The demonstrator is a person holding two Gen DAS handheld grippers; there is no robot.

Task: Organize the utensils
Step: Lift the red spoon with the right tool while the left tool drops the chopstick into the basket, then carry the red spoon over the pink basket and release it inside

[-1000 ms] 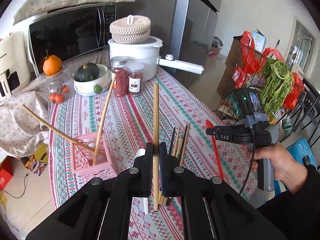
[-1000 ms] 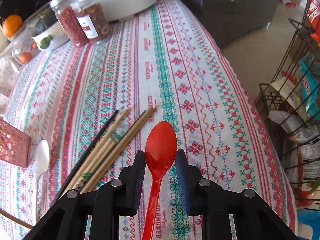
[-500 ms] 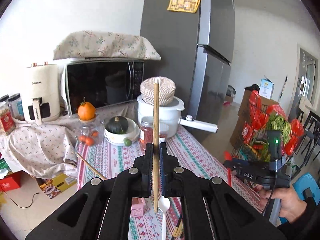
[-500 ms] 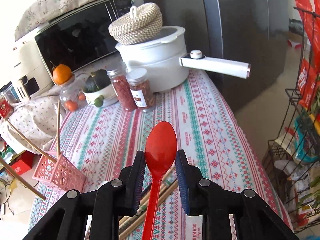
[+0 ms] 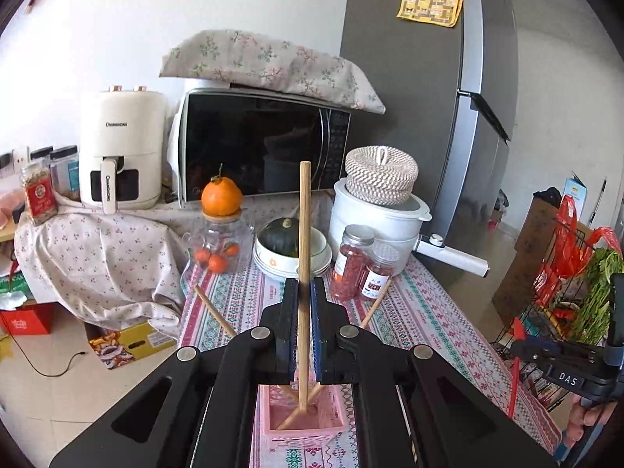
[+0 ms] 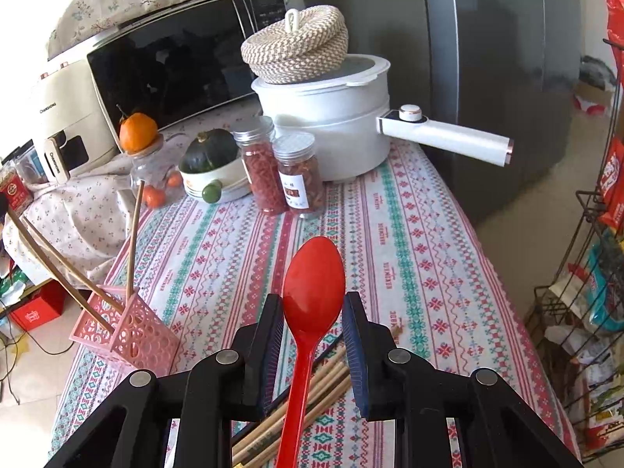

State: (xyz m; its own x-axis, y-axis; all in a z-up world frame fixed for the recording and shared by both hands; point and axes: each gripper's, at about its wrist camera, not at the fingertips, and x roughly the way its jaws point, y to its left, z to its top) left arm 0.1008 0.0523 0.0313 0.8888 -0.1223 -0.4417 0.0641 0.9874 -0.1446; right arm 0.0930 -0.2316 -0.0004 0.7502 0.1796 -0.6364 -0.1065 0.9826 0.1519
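My left gripper [image 5: 303, 304] is shut on a wooden chopstick [image 5: 304, 234], held upright with its lower end inside the pink basket [image 5: 304, 425] below. Two more chopsticks [image 5: 212, 310] lean in that basket. My right gripper [image 6: 314, 323] is shut on a red spoon [image 6: 312, 284], held above the patterned tablecloth [image 6: 409, 257]. Several loose chopsticks [image 6: 319, 386] lie on the cloth under the right gripper. The pink basket [image 6: 132, 335] with its chopsticks stands to the left in the right wrist view. The right gripper [image 5: 565, 358] shows at the far right of the left wrist view.
A white pot [image 6: 331, 117] with a long handle [image 6: 448, 136], two spice jars [image 6: 280, 167], a bowl with a squash [image 6: 212, 163] and a glass jar [image 5: 220, 241] stand at the back. A microwave [image 5: 261, 148], air fryer [image 5: 121, 152] and fridge [image 5: 429, 97] lie behind. A wire rack [image 6: 585, 273] stands right.
The left gripper carried the chopstick from above the loose pile over to the pink basket, its end now inside. The right gripper lifted the red spoon off the cloth and tilted up.
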